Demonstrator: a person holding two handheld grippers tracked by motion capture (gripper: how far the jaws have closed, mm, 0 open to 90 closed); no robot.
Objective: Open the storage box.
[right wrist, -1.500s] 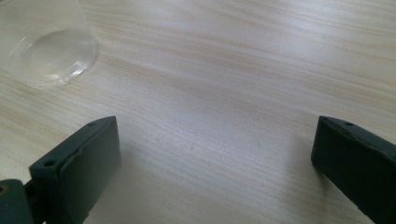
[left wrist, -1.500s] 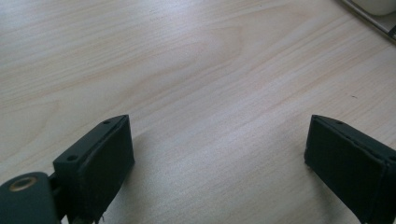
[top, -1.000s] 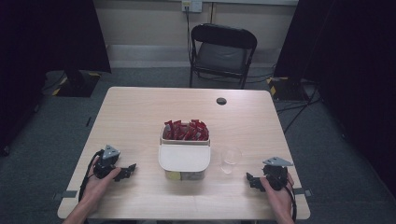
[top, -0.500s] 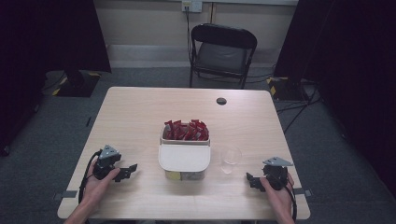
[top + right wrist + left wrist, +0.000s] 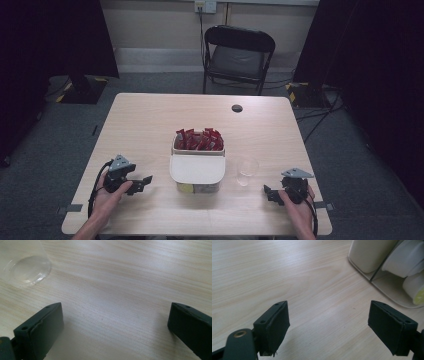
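- Cream box [image 5: 197,169]: stands at the middle of the wooden table [image 5: 150,120], between your two grippers. Its near half is covered by a pale lid; its far half is open and packed with red packets [image 5: 198,139] standing on end. In the left gripper view the box's pale wall [image 5: 372,253] sits at the upper right, ahead of the jaws and apart from them.
- Clear plastic cup [image 5: 247,171]: upright, just to the right of the box, nothing visible in it. In the right gripper view its base [image 5: 25,265] shows at the upper left, beyond the jaws, not touching them.
- Your left gripper [image 5: 142,181]: low over the table's near left edge, held in your left hand [image 5: 107,195], pointing toward the box. Jaws spread wide with bare wood between them; they grasp nothing.
- Your right gripper [image 5: 269,193]: near the table's right front corner, in your right hand [image 5: 295,202], pointing left toward the cup. Jaws spread wide, gripping nothing.
- Small dark round object [image 5: 237,108]: on the far side of the table, well apart from the box.
- Black folding chair [image 5: 238,57]: on the floor beyond the far edge.
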